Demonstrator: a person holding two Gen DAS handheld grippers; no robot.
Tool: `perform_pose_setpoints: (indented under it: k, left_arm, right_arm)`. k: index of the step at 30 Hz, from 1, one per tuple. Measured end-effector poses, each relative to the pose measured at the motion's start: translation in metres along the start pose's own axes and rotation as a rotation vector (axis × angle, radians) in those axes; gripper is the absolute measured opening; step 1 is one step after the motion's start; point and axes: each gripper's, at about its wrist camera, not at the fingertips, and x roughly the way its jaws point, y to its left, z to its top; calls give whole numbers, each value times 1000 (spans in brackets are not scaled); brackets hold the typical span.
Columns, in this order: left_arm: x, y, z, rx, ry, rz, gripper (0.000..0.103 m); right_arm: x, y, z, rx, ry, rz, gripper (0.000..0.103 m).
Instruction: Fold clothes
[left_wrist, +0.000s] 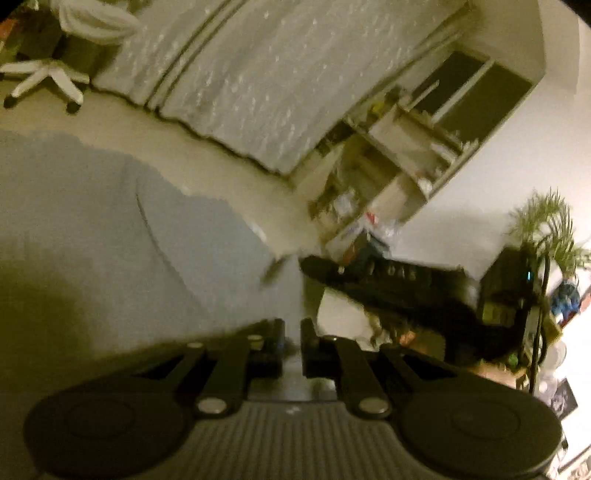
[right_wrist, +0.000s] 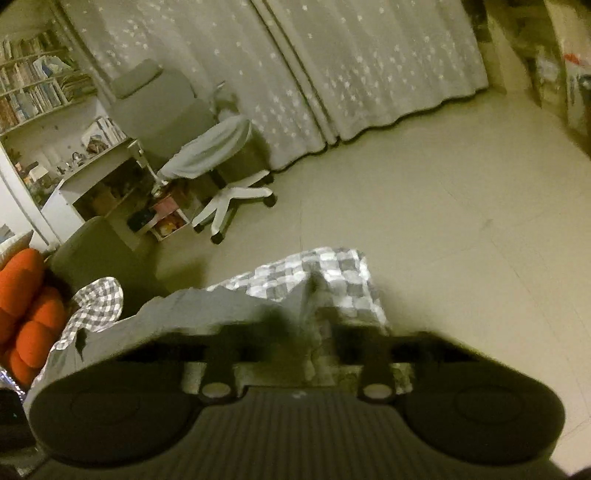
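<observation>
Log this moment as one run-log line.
task: fold clothes | left hand-held gripper: shut on pale grey cloth | right hand-held gripper: shut on checkered cloth, fingertips hidden | fold: unfinished

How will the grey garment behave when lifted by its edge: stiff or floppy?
Probably floppy: the grey garment hangs in soft drapes from the left gripper, which is shut on its edge. Likely light, since a thin pinch seems to carry that much cloth. In the right wrist view it bunches and sags at the right gripper, so expect folds to slump.

right gripper (right_wrist: 295, 334) clamped on checkered cloth (right_wrist: 325, 280) | office chair (right_wrist: 192, 125) by starred curtain (right_wrist: 369, 62)
</observation>
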Motion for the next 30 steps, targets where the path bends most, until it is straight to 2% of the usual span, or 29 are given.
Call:
perform_pose_setpoints:
  k: [2, 4, 6, 7, 8, 11, 13, 14, 15, 16, 17, 20, 25, 26, 27, 28, 30]
  left_arm:
    - [3, -1, -3, 10, 34, -15, 8]
    - [6, -3, -5, 26, 62, -25, 13]
    - [5, -5, -7, 44, 70, -22, 13]
    - [3, -5, -6, 42, 68, -24, 13]
    - [1, -4, -5, 39, 65, -24, 14]
    - [-10, 1, 0, 17, 22, -1, 17]
    - [-22, 5, 4, 12, -4, 35, 20]
    - [-28, 7, 6, 11, -17, 53, 22]
    - [-33, 9, 8, 14, -25, 72, 24]
    - [-39, 11, 10, 20, -34, 91, 27]
    - [-47, 14, 10, 27, -44, 114, 29]
    - [-68, 24, 10, 40, -65, 173, 31]
    - [-94, 43, 14, 6, -104, 244, 33]
    - [-97, 46, 13, -2, -109, 248, 33]
    - [-100, 49, 13, -10, -114, 252, 33]
    - [-103, 52, 13, -17, -119, 255, 33]
    - [-107, 54, 10, -13, -125, 259, 33]
  right_arm:
    - [-2, -7, -3, 10, -23, -7, 3]
    - [1, -15, -7, 5, -23, -78, 2]
    - [9, -22, -12, -13, 11, -165, 1]
    - [10, -27, -14, -6, 24, -177, 2]
    - [8, -31, -15, 15, 27, -171, 2]
    - [-9, -35, -14, 71, 4, -128, 15]
    - [-20, -31, -12, 67, 3, -99, 15]
    - [-25, -28, -11, 65, 6, -84, 24]
    - [-30, -25, -9, 64, 9, -70, 46]
    - [-34, -22, -8, 61, 11, -57, 55]
    - [-37, -18, -8, 56, 9, -49, 58]
    - [-35, -7, -5, 46, 17, -41, 58]
    - [-5, -1, 2, 80, 50, -44, 58]
    - [2, 0, 3, 92, 59, -36, 46]
    - [6, 4, 4, 84, 70, -34, 14]
    - [11, 7, 4, 76, 81, -32, 11]
    - [11, 16, 5, 24, 64, -55, 10]
